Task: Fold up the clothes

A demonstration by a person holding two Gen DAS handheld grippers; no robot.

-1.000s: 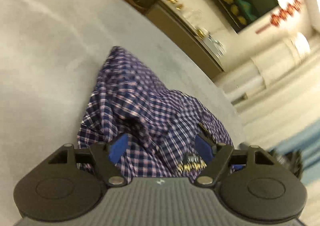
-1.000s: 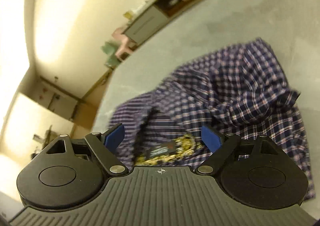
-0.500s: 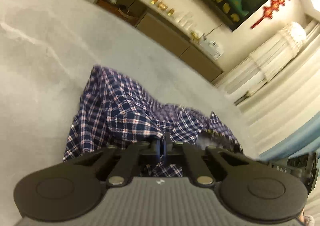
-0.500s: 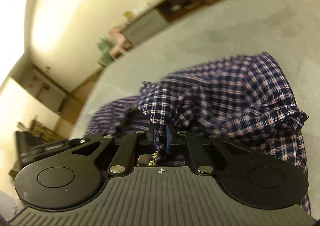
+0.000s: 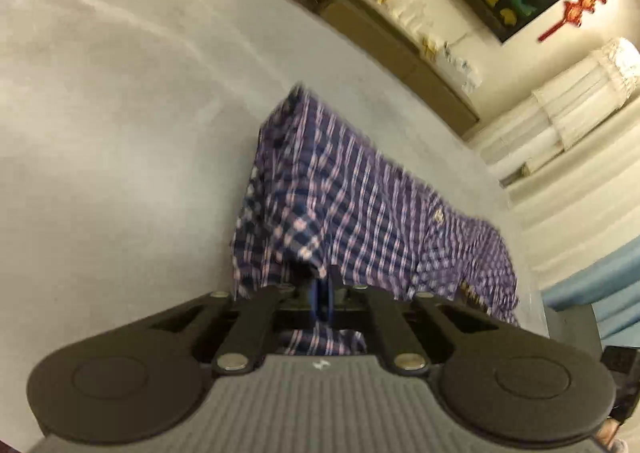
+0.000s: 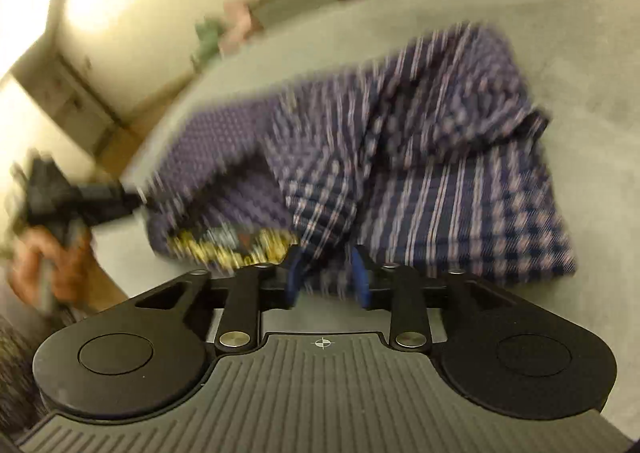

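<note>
A navy, purple and white plaid shirt (image 5: 344,205) lies bunched on the grey surface (image 5: 120,133). My left gripper (image 5: 322,295) is shut on the shirt's near edge, the blue pads pressed together on cloth. In the right wrist view the shirt (image 6: 420,157) is motion-blurred, with its yellow patterned collar lining (image 6: 228,249) showing. My right gripper (image 6: 326,281) has its blue pads a little apart with shirt cloth between them. The left gripper (image 6: 140,199) appears at the far left of that view, held by a hand (image 6: 52,273).
The grey surface (image 6: 580,33) extends around the shirt. Low cabinets (image 5: 400,41) with small items line the far wall. White curtains (image 5: 560,121) hang at the right. A pink stool (image 6: 236,21) stands beyond the surface.
Both grippers stayed on the shirt and pulled it, stretching the cloth out between them. The right gripper's pads have parted a little. The views are more blurred now.
</note>
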